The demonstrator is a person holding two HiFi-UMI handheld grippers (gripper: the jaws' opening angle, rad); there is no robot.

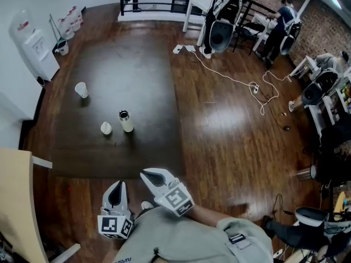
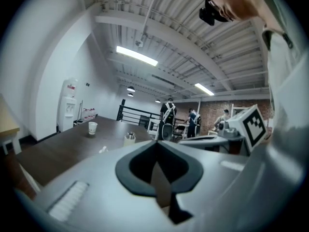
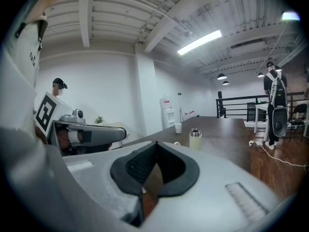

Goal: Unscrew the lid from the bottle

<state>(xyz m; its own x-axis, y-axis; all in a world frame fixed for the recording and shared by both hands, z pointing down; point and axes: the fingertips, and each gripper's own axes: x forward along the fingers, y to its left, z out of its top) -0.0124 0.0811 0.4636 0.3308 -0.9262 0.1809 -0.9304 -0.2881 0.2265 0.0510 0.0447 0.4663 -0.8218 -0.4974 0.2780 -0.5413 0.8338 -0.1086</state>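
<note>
Dark worktop point(image 1: 137, 64): a paper cup point(image 1: 81, 89) stands at far left. A small white cup-like piece point(image 1: 106, 127) sits just beside the cream bottle point(image 1: 126, 121), which is upright near the middle. The left gripper point(image 1: 117, 189) and right gripper point(image 1: 150, 176) both have jaws pressed together with nothing between them. Both are short of the worktop's near edge, with the bottle well ahead.

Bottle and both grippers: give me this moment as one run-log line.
bottle: upright on dark table, untouched | left gripper: shut, empty | right gripper: shut, empty | both well away from bottle
</note>
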